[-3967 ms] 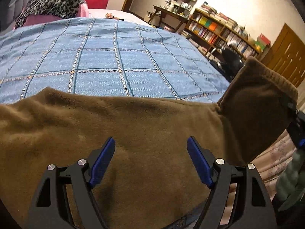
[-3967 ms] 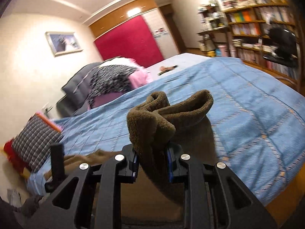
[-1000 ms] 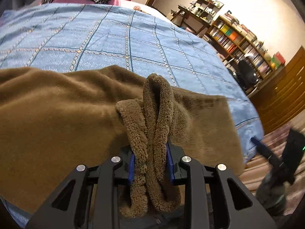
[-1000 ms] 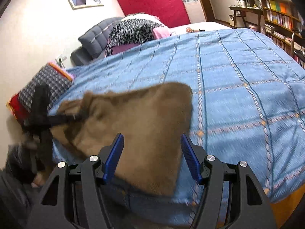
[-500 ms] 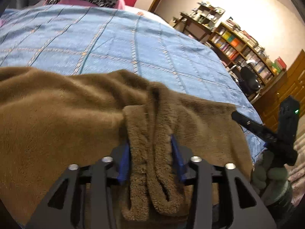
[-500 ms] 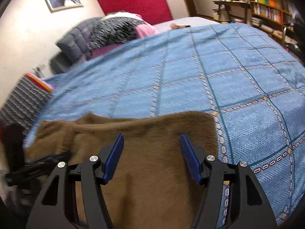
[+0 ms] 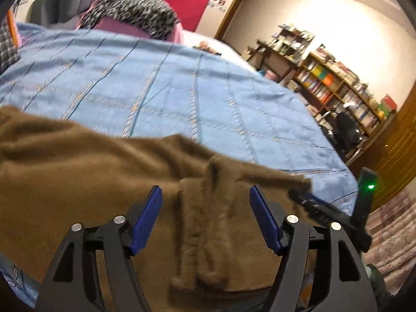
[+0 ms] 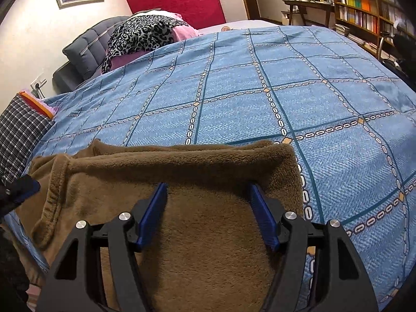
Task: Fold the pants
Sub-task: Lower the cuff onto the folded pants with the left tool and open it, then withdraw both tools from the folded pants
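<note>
Brown fleece pants [image 8: 182, 163] lie folded along the near edge of the blue checked bed cover [image 8: 286, 91]. My left gripper [image 7: 205, 189] hovers over the pants [image 7: 78, 169]. Its jaws are opening, and a bunched ridge of the fabric lies between the blue pads, which do not press it. My right gripper [image 8: 208, 186] stands wide over the right end of the pants and is still opening a little, its pads clear of the fabric. The right gripper [image 7: 325, 208] shows at the right in the left wrist view. The left gripper [image 8: 20, 189] shows at the left edge in the right wrist view.
A leopard-print cloth on pink bedding [image 8: 145, 33] lies at the bed's head by a grey headboard [image 8: 85, 52]. A checked cushion [image 8: 18, 140] sits at the left. Bookshelves [image 7: 338, 85] and a black office chair [image 7: 348, 130] stand beyond the bed's right side.
My left jaws have spread and let go of the bunched pants fabric, which now lies lower, and the gripper has lifted a little. My right gripper has come over the pants' right end.
</note>
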Action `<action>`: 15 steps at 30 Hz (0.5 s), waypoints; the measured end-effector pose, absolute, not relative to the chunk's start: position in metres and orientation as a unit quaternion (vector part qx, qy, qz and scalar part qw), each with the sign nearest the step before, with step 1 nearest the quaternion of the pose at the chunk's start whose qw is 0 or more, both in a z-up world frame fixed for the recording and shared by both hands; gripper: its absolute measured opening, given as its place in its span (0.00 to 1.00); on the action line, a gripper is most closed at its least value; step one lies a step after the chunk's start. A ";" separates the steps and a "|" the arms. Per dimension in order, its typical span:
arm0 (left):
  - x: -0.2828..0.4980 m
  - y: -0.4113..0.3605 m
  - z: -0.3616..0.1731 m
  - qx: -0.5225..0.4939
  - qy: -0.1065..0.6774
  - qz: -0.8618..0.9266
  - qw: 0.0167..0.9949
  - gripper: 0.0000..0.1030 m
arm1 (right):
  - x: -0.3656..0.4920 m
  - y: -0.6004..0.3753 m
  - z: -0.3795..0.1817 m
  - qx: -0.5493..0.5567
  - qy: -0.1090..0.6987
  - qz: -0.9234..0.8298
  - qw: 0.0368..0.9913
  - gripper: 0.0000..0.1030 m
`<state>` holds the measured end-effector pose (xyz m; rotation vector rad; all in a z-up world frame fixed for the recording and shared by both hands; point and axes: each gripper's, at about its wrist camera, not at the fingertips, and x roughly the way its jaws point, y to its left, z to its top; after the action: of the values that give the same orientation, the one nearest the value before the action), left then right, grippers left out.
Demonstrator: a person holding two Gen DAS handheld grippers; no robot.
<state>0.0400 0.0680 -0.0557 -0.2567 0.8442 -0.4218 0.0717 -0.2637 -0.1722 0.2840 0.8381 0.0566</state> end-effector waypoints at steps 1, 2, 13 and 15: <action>0.040 0.061 -0.050 -0.121 0.397 -0.217 0.884 0.67 | 0.070 -0.264 -0.168 0.144 0.403 0.027 0.903 0.65; 0.040 0.054 -0.048 -0.117 0.393 -0.228 0.883 0.67 | 0.069 -0.265 -0.164 0.150 0.400 0.025 0.904 0.65; 0.086 -0.008 -0.092 -0.091 0.427 -0.249 0.865 0.65 | 0.089 -0.281 -0.154 0.157 0.396 0.001 0.905 0.65; 0.091 -0.007 -0.103 -0.092 0.431 -0.246 0.863 0.62 | 0.097 -0.284 -0.163 0.159 0.407 0.000 0.899 0.65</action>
<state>0.0913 -0.0075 -0.1028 -0.1930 0.9038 -0.5149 0.0968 -0.2843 -0.1629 0.3299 0.8421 -0.0006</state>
